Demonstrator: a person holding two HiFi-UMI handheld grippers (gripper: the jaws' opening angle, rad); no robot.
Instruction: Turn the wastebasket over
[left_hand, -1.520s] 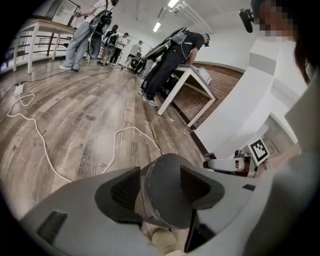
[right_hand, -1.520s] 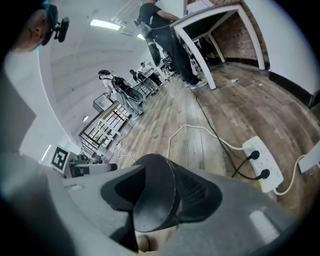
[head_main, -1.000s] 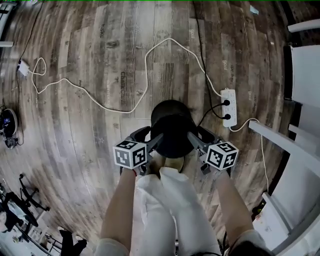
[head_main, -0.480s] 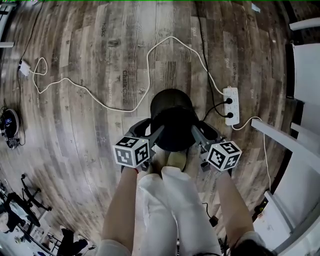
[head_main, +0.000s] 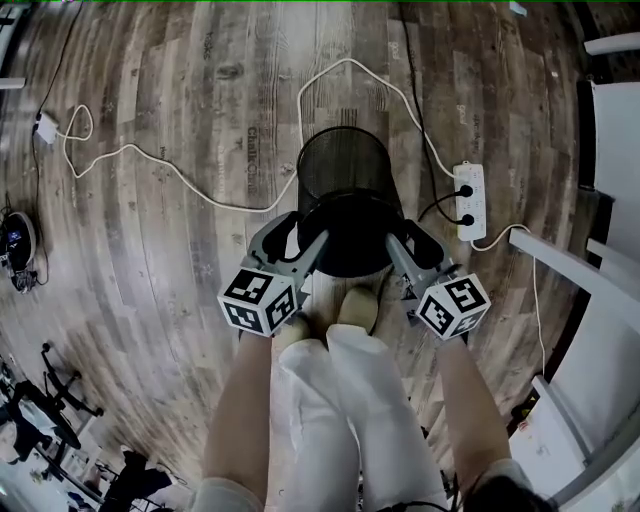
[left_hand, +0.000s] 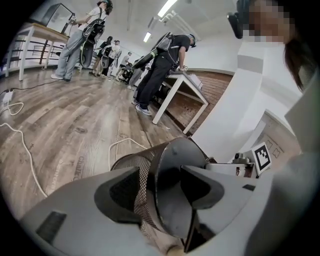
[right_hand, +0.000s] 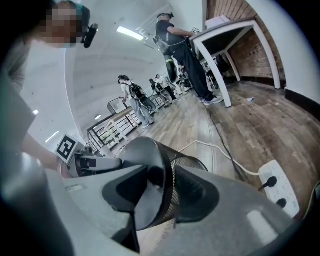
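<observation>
A black wire-mesh wastebasket (head_main: 345, 172) hangs tilted above the wooden floor, its solid bottom (head_main: 348, 238) turned toward the person and its mesh wall reaching away. My left gripper (head_main: 314, 250) grips the bottom edge on the left side; its jaws have just been closing, with the basket wall (left_hand: 150, 172) between them. My right gripper (head_main: 394, 250) holds the same edge on the right, jaws likewise just closed onto the mesh wall (right_hand: 172, 172). The left gripper (left_hand: 159, 186) and the right gripper (right_hand: 167, 190) each show one pad inside the bottom rim and one outside.
A white power strip (head_main: 468, 200) with black plugs lies right of the basket, and a white cable (head_main: 190, 185) loops across the floor behind it. White furniture (head_main: 600, 290) stands at the right. The person's shoes (head_main: 357, 305) are just under the basket. People stand at tables far off (left_hand: 160, 70).
The basket has come up off the floor and tipped, so its mesh side now stretches away from the person. Both grippers rose and rolled with it, keeping hold of the bottom edge.
</observation>
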